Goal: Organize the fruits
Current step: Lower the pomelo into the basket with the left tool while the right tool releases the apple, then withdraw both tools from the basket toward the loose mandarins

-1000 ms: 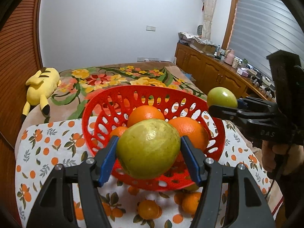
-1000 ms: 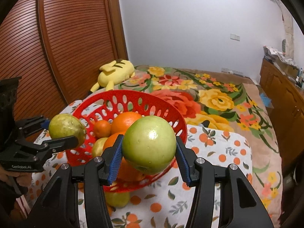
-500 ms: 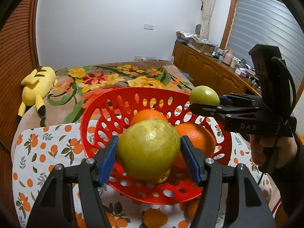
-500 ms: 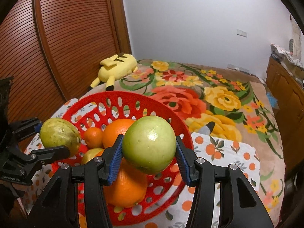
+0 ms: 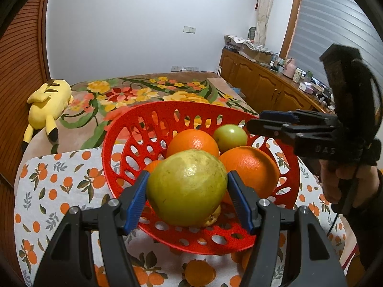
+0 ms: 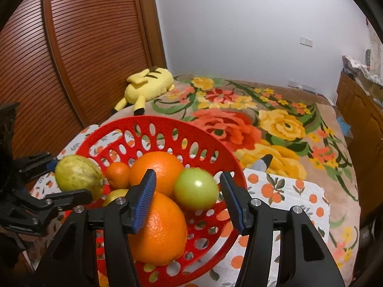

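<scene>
Over a red basket [image 5: 112,157] on a tabletop covered with an orange-print cloth [image 5: 55,186], we see 2 grippers at work. The left gripper [image 5: 188,197] is clamped on a yellow-green pear [image 5: 186,187], its blue pads [image 5: 136,197] pressed to both sides, holding the fruit above the basket's near rim. In the right wrist view the same pear [image 6: 77,174] shows at the basket's left edge, with the left gripper [image 6: 47,186] around it.

The right gripper [image 6: 188,203] stands open, its pads [image 6: 144,201] apart from the green apple [image 6: 196,189] that sits between them without touching either. In the left wrist view that apple [image 5: 229,137] lies inside the basket, behind 2 large oranges, and the right gripper [image 5: 263,122] reaches in from the right just beside it.

The basket holds 2 large oranges [image 6: 156,172] [image 6: 159,229], a small one [image 6: 118,174] and a yellowish fruit [image 6: 115,196] low among them, mostly hidden. The near orange [image 5: 249,169] touches the far one [image 5: 192,142].

Beyond the tabletop lies a bed with a flowered blanket [image 6: 239,110], where a yellow plush toy [image 6: 148,85] rests against a wooden louvred door [image 6: 71,47].
</scene>
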### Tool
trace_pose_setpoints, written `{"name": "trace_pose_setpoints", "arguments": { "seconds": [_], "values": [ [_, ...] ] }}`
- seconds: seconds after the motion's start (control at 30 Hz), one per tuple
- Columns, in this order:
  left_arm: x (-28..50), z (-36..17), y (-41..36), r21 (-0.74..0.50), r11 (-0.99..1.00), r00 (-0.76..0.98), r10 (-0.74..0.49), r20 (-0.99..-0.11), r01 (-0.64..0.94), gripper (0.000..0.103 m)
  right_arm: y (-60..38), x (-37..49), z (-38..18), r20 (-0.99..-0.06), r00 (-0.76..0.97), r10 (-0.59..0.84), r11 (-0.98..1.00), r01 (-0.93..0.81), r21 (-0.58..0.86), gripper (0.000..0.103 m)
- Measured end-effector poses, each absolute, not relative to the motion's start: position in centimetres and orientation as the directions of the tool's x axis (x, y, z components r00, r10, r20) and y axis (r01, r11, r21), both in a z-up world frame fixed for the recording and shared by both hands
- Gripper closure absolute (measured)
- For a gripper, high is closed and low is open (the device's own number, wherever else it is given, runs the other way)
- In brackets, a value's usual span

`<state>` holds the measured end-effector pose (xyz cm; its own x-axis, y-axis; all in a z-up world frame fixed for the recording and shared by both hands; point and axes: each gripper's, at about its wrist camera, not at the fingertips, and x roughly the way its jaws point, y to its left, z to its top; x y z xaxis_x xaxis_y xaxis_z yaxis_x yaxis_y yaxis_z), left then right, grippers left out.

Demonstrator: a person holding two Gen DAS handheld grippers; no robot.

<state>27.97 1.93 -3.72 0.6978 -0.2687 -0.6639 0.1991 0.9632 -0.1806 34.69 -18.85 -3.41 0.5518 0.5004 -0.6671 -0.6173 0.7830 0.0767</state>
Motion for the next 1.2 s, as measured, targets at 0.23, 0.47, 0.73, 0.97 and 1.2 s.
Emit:
{"name": "trace_pose_setpoints", "arguments": {
  "seconds": [0.23, 0.47, 0.73, 0.97, 1.2],
  "values": [
    [28.0, -4.5, 1.9, -0.179, 0.966, 0.685, -0.257, -0.682, 0.185, 0.038, -19.8, 33.1, -2.8, -0.655, 0.561, 0.506, 0.786, -0.612, 0.083, 0.046],
    [27.5, -3.3, 2.0, -0.156, 0.971, 0.718, -0.241, -0.653, 0.184, 0.038, -20.3, 31.2, -2.6, -0.653, 0.567, 0.502, 0.787, -0.613, 0.072, 0.046],
    [25.9, -2.3, 2.3, -0.152, 0.97, 0.734, -0.244, -0.634, 0.19, 0.038, -20.5, 28.6, -2.2, -0.637, 0.58, 0.508, 0.786, -0.615, 0.067, 0.046],
    [23.7, -1.4, 2.2, -0.136, 0.97, 0.751, -0.24, -0.615, 0.199, 0.038, -20.7, 26.3, -1.9, -0.623, 0.588, 0.516, 0.784, -0.617, 0.067, 0.044],
    [21.3, -1.1, 1.9, -0.128, 0.97, 0.76, -0.243, -0.603, 0.209, 0.038, -20.9, 24.1, -2.4, -0.618, 0.588, 0.522, 0.784, -0.617, 0.075, 0.042]
  ]
}}
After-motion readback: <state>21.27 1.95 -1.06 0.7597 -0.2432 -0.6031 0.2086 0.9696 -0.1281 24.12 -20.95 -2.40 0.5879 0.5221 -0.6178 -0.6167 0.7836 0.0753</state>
